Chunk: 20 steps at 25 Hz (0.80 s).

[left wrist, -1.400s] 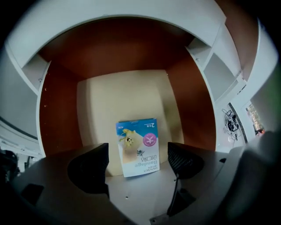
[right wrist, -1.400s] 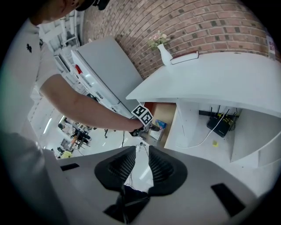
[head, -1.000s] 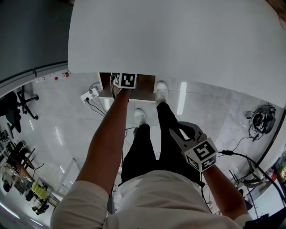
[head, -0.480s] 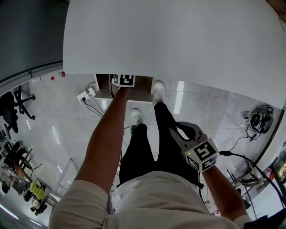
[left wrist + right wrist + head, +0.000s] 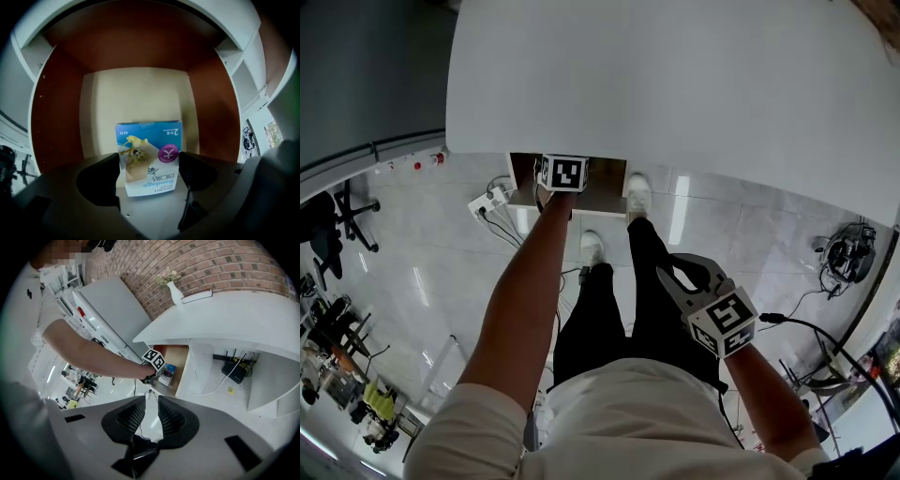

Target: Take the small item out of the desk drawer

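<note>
We are standing on a glossy white tiled floor (image 5: 431, 281), and the broad white desk (image 5: 675, 84) is filling the upper part of the head view. At the desk's near edge, left of centre in that frame, the drawer (image 5: 605, 192) is standing open, showing its brown inner walls and pale bottom. We are reaching our left arm up to it, and the marker cube (image 5: 562, 173) is sitting right at the drawer's mouth.

In the left gripper view, the left hand-held gripper (image 5: 148, 164) is pointing into the drawer, its two dark jaws pressing against either side of a small blue and white bandage box (image 5: 149, 157). The box is sitting low in the centre of the frame, its print reading upside down. The right gripper view is showing the same box (image 5: 168, 373) at mid-frame, upright just beside the cube at the drawer's front.

We are holding the right hand-held gripper (image 5: 149, 411) low at the lower right of the head view, well apart from the drawer. Its ribbed jaws are drawn almost together, leaving only a thin slit, and nothing is lying between them.

A brick wall (image 5: 225, 263) is running across the top of the right gripper view, with a white vase (image 5: 176, 294) standing on the desk before it.
</note>
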### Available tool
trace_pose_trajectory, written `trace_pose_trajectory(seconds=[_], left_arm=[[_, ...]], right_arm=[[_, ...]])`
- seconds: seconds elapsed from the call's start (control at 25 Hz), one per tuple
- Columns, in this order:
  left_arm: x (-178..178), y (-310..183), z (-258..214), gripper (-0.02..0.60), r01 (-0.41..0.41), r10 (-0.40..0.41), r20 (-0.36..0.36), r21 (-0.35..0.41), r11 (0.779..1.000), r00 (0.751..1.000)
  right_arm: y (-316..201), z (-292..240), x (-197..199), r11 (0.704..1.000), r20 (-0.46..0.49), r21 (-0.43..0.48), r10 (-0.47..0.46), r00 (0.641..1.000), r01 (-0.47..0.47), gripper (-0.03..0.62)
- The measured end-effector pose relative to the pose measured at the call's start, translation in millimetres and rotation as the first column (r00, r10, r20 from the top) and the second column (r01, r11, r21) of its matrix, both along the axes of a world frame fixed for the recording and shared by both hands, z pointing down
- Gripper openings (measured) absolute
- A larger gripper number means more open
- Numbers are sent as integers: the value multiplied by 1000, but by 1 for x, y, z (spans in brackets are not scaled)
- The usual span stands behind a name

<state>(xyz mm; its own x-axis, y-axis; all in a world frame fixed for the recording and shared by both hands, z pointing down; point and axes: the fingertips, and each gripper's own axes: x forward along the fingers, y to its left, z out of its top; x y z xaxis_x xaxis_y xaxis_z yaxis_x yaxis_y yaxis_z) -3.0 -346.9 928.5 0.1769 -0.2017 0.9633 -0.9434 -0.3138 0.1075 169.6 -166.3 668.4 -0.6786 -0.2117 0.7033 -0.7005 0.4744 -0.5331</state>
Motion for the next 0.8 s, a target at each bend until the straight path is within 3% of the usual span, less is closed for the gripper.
trace_pose_trajectory(seconds=[0.8], left_arm=[[-16,50,-114,393,5,3,-100,78,997,995]], right_arm=[[17,-56,-40,995,-32,98,-32,999,35,65]])
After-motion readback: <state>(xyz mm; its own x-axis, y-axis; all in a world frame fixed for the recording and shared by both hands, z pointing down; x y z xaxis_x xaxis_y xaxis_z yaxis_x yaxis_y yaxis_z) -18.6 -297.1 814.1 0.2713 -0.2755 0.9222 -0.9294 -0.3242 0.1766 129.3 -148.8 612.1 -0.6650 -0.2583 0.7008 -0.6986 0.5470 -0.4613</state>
